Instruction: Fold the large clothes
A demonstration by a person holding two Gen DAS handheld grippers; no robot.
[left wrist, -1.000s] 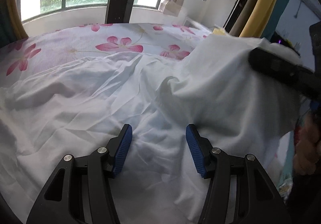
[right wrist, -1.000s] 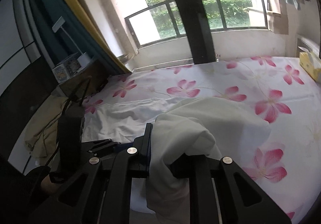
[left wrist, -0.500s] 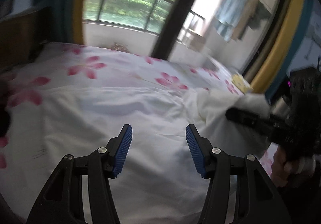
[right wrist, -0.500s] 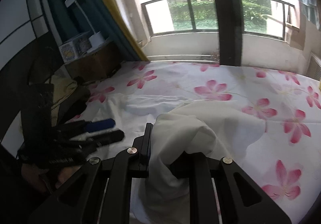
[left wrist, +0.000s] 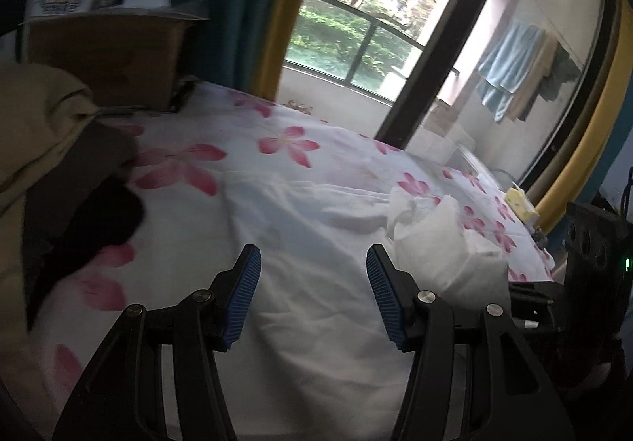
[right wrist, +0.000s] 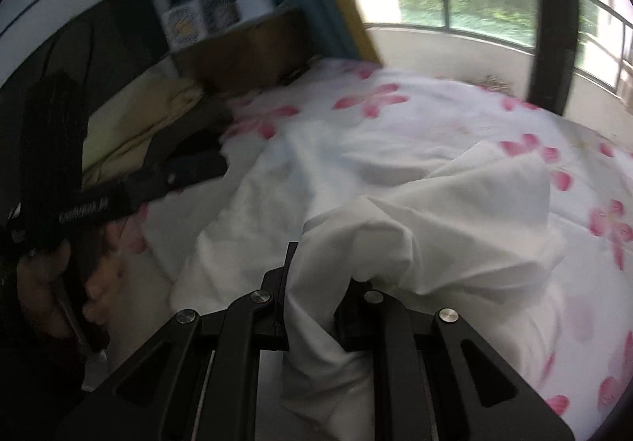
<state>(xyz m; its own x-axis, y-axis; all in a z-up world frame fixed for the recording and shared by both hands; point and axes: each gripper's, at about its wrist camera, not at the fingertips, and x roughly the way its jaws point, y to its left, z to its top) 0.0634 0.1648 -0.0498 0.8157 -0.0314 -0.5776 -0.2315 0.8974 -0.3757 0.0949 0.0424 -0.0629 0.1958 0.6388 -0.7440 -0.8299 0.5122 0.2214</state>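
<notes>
A large white garment [left wrist: 316, 243] lies crumpled across the flowered bed. My left gripper [left wrist: 312, 284] hovers over its near part, jaws open, nothing between the blue pads [left wrist: 241, 294]. My right gripper [right wrist: 320, 284] is shut on a bunched fold of the white garment [right wrist: 435, 211], which drapes over its fingers and lifts off the bed. In the left wrist view the right gripper [left wrist: 554, 306] shows at the right edge with the raised fold [left wrist: 443, 243] beside it. In the right wrist view the left gripper [right wrist: 178, 172] shows at the left, held by a hand [right wrist: 99, 267].
The bed sheet [left wrist: 277, 148] is white with pink flowers. A pile of beige, brown and black clothes [left wrist: 47, 132] lies at the bed's left side, below a cardboard box [left wrist: 107, 57]. A yellow box [left wrist: 522, 203] sits at the far right corner. Windows stand behind.
Both views have swung left toward the clothes pile and the box. The left gripper moved left over the garment, still open. The right gripper came lower and leftward with the fold still held.
</notes>
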